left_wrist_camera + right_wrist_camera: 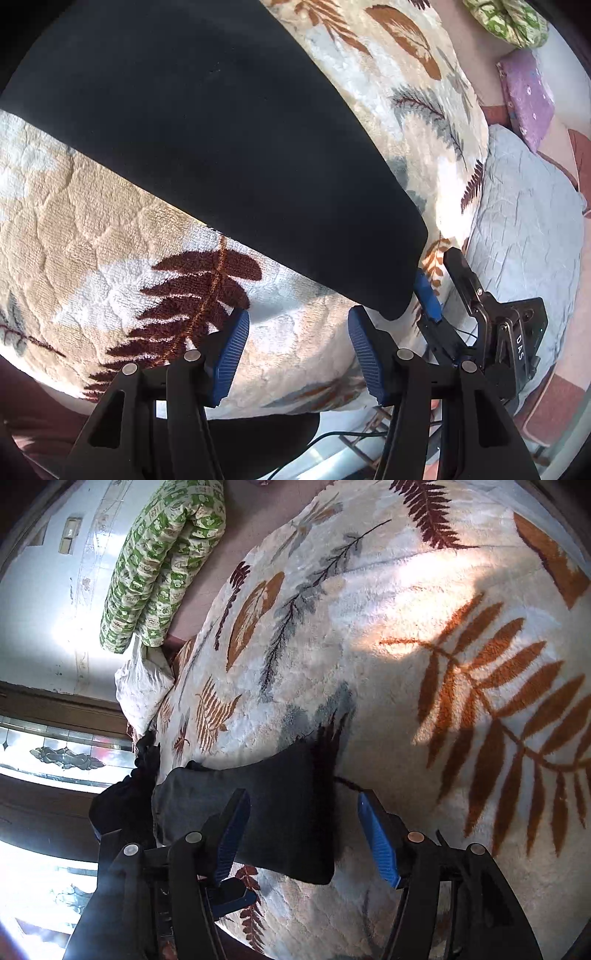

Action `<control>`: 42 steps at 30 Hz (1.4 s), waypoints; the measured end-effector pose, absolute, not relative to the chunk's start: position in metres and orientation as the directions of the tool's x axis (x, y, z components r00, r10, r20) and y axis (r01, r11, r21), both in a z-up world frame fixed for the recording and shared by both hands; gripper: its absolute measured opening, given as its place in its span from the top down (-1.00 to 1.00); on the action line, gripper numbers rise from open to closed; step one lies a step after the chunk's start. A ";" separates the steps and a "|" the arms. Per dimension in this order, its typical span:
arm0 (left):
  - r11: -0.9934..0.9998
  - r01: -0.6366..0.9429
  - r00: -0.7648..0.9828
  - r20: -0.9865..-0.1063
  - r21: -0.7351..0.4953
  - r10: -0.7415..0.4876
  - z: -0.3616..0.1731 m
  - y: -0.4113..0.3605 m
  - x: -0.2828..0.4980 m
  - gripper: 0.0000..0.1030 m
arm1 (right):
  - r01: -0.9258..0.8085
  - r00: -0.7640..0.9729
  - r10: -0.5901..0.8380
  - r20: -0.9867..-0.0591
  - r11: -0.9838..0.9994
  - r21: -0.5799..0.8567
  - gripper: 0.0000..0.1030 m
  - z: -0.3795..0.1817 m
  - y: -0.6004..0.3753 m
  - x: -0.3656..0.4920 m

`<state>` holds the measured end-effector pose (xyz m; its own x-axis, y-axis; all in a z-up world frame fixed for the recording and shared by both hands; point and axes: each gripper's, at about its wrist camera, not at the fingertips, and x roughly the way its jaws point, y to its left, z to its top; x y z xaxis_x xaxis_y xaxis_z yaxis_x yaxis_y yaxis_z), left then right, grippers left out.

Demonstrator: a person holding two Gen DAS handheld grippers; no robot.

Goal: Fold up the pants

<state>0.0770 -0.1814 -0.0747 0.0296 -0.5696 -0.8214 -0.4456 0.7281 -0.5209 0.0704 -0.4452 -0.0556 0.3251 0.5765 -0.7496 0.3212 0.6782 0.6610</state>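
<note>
The black pants (207, 147) lie flat as a long band on a cream blanket with a leaf print (92, 229). My left gripper (299, 332) is open and empty, just in front of the band's near corner. My right gripper (443, 284) also shows in the left wrist view, open beside that same corner. In the right wrist view the pants' end (288, 812) lies between and just beyond the open fingers of my right gripper (303, 812); nothing is gripped. A tip of the left gripper (232, 897) shows below.
A green patterned quilt (162, 565) and a white pillow (142, 686) lie at the bed's far side by the wall. A grey-blue pillow (524, 206) and a purple cushion (528, 96) lie at the right. A window (55, 753) is at the left.
</note>
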 end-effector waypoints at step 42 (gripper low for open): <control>0.712 -0.428 0.028 -0.796 -0.556 -0.605 -0.091 -0.198 0.116 0.80 | 0.241 0.249 0.728 -0.639 0.592 0.769 0.62 -0.084 -0.435 0.113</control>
<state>0.1156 -0.1981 -0.0907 0.0275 -0.6050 -0.7957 -0.4276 0.7124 -0.5565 0.1133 -0.4345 -0.0842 0.2489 0.7282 -0.6385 0.2413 0.5919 0.7691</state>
